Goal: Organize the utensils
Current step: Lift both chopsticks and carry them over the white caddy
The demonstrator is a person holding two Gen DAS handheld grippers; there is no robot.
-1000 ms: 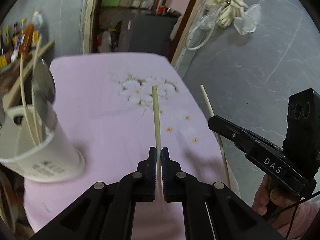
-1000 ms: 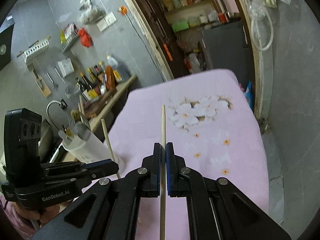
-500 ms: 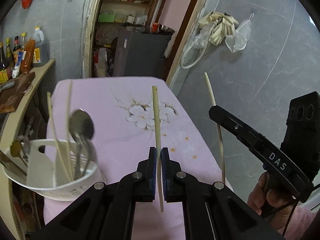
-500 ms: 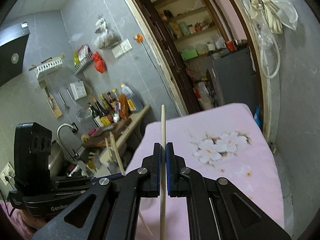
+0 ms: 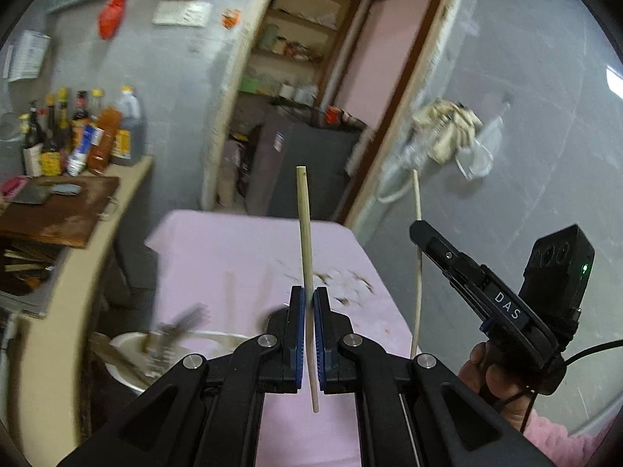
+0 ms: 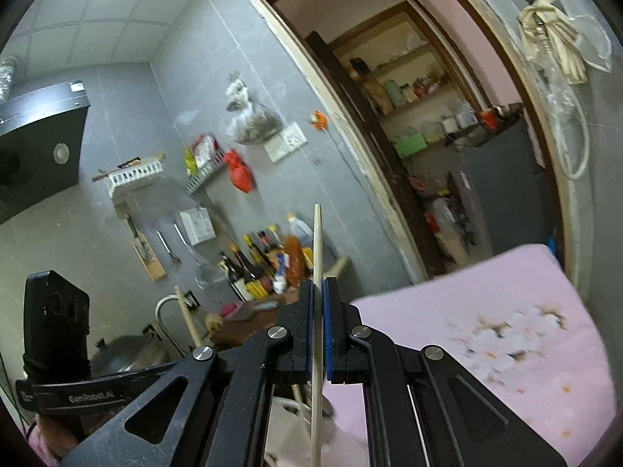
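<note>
Your left tongs [image 5: 307,303] were clamped shut, the blue-lined pads pressed flat against a thin wooden stick that stood nearly upright between them. Both black fingers [image 5: 292,334] ran parallel, angled somewhat downward. Your right tongs [image 6: 319,299] were likewise closed on a second stick, pointing close to level. In the left wrist view, your right hand [image 5: 486,373] gripped the handle of its tool from below, with a pink sleeve at the wrist, and that tool was held up and to the right of the left one, well apart from it.
</note>
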